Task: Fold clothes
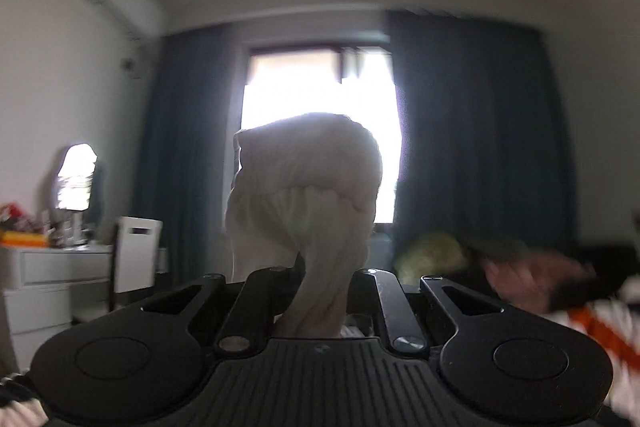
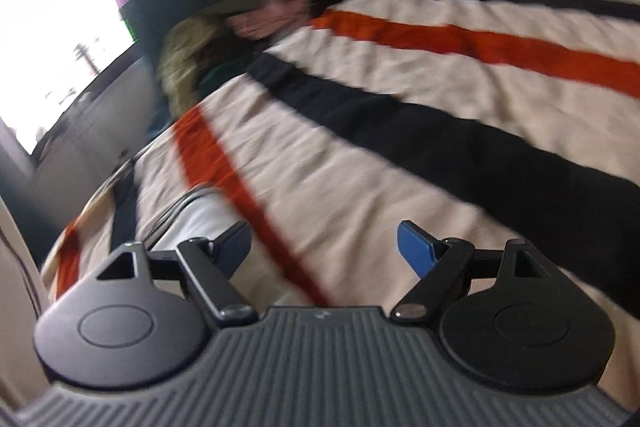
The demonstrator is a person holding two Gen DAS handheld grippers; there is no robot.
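A cream-white garment [image 1: 308, 179] hangs bunched in the air in front of the bright window in the left wrist view. My left gripper [image 1: 320, 283] is shut on its gathered lower part, and the cloth hides the fingertips. In the right wrist view my right gripper [image 2: 324, 247] is open, its blue pads [image 2: 416, 247] wide apart with nothing between them. It points down over a bedspread [image 2: 400, 147] striped in cream, orange and black. A white cloth [image 2: 192, 219] lies on the bed just beyond the left finger; the blur hides what it is.
A blurred heap of yellow-green and pink clothes [image 2: 200, 43] lies at the bed's far end, also seen as the heap [image 1: 436, 255] in the left wrist view. A white dresser [image 1: 52, 271], mirror [image 1: 76, 175] and white chair [image 1: 136, 251] stand left. Dark curtains [image 1: 472, 131] flank the window.
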